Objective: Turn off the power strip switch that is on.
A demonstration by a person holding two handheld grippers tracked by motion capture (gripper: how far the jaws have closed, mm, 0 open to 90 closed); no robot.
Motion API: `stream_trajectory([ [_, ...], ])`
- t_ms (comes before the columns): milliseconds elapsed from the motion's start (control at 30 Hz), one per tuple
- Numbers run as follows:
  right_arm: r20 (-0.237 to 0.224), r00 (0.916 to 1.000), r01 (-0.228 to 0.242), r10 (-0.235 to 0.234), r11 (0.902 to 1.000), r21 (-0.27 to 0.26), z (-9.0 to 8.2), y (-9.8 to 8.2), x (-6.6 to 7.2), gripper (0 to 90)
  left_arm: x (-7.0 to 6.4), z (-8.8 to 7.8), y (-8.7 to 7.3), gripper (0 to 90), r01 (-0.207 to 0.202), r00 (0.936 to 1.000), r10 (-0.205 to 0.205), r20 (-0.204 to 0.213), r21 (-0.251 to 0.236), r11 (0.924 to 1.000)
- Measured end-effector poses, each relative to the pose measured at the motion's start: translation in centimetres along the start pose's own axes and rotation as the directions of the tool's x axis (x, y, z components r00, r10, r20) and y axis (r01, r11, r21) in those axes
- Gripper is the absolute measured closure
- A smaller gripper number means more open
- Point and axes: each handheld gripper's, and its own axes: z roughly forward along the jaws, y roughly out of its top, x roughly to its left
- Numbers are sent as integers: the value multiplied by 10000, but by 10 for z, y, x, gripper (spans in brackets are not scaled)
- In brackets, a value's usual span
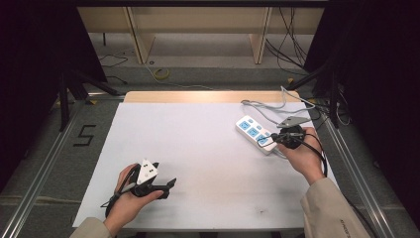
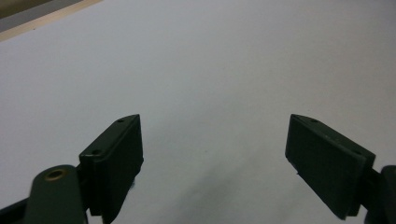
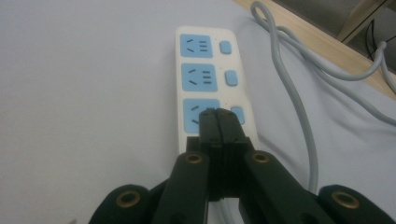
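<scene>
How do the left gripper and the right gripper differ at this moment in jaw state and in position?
The left gripper has its jaws wide apart with nothing between them; the right gripper has its jaws pressed together. The left gripper sits over bare white table cover near the front edge; the right gripper's tips are over the nearest blue socket of the power strip. Both have black jaws and are hand-held.

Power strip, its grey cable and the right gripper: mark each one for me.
power strip (image 3: 201, 74), right gripper view, middle blue socket face.
grey cable (image 3: 299, 107), right gripper view, stretch beside the strip.
right gripper (image 3: 218, 122), right gripper view, tips of the shut jaws.
</scene>
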Motion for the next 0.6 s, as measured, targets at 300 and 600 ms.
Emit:
stream_trajectory([
  [300,47,10000,8,-9,9998,180,6,7,-5,900,0,0,0,190,-62,10000,62,11,27,10000],
  [600,40,10000,66,-67,9991,426,16,12,-8,900,0,0,0,190,-20,10000,20,5,-5,10000],
])
